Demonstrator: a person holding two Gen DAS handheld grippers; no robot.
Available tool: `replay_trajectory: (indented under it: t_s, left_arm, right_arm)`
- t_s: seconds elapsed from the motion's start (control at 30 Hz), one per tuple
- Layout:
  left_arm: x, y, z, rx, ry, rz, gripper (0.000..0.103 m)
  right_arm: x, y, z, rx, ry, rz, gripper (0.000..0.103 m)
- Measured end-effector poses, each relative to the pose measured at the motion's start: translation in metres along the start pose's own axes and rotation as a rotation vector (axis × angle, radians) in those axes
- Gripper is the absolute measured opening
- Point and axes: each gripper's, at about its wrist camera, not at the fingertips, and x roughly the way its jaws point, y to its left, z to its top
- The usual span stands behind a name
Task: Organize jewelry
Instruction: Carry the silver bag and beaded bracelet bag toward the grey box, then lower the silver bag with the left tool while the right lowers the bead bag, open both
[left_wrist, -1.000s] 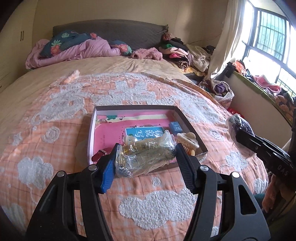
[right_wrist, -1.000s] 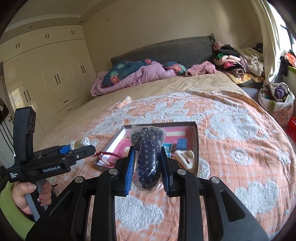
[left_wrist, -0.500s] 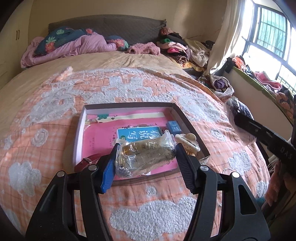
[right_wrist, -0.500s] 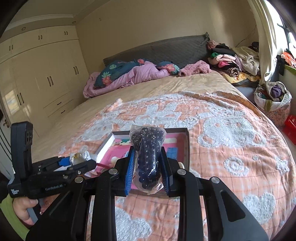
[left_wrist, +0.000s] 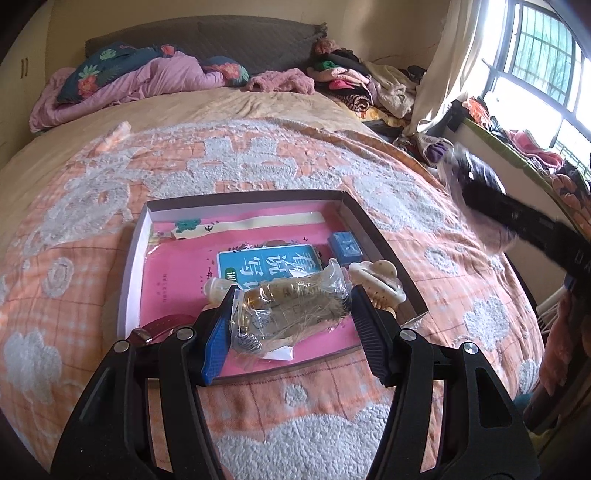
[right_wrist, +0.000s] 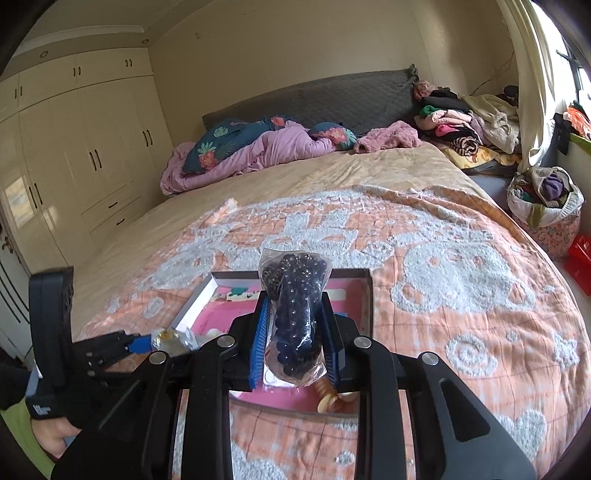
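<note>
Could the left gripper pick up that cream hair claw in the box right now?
Probably not: the left gripper is already shut on a clear bag of gold jewelry. The hair claw lies uncovered in the box, just to its right.

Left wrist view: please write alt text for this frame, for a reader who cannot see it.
The left gripper is shut on a clear bag of gold-toned jewelry, held over a shallow pink-lined box on an orange patterned bedspread. In the box lie a cream hair claw, a small blue box and a teal printed card. The right gripper, blurred, enters at the right edge.
</note>
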Motion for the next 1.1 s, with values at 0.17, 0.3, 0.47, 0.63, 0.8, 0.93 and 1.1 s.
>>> replay_trajectory:
  t_s: [0.17, 0.3, 0.47, 0.63, 0.8, 0.93, 1.1]
  left_arm:
    - [0.010, -0.001, -0.001, 0.008, 0.022, -0.002, 0.052]
    - [0.018, -0.001, -0.001, 0.011, 0.038, -0.002, 0.052]
    - [0.028, -0.001, -0.003, 0.013, 0.056, -0.001, 0.052]
    - [0.037, -0.001, -0.006, 0.014, 0.075, 0.003, 0.052]
    - [0.047, -0.002, -0.010, 0.019, 0.096, 0.008, 0.052]
    - [0.054, -0.003, -0.014, 0.021, 0.112, 0.009, 0.052]
    - [0.060, -0.001, -0.016, 0.015, 0.121, 0.015, 0.052]
  right_arm:
    - [0.012, -0.001, 0.009, -0.011, 0.004, 0.008, 0.025]
    - [0.024, -0.002, 0.012, -0.012, 0.020, 0.015, 0.025]
    - [0.039, -0.006, 0.005, -0.009, 0.048, 0.017, 0.025]
    - [0.054, -0.013, -0.006, 0.006, 0.082, 0.017, 0.025]
    - [0.067, -0.019, -0.017, 0.020, 0.117, 0.019, 0.025]
    - [0.078, -0.026, -0.027, 0.040, 0.145, 0.016, 0.025]
    - [0.089, -0.033, -0.039, 0.054, 0.179, 0.011, 0.025]
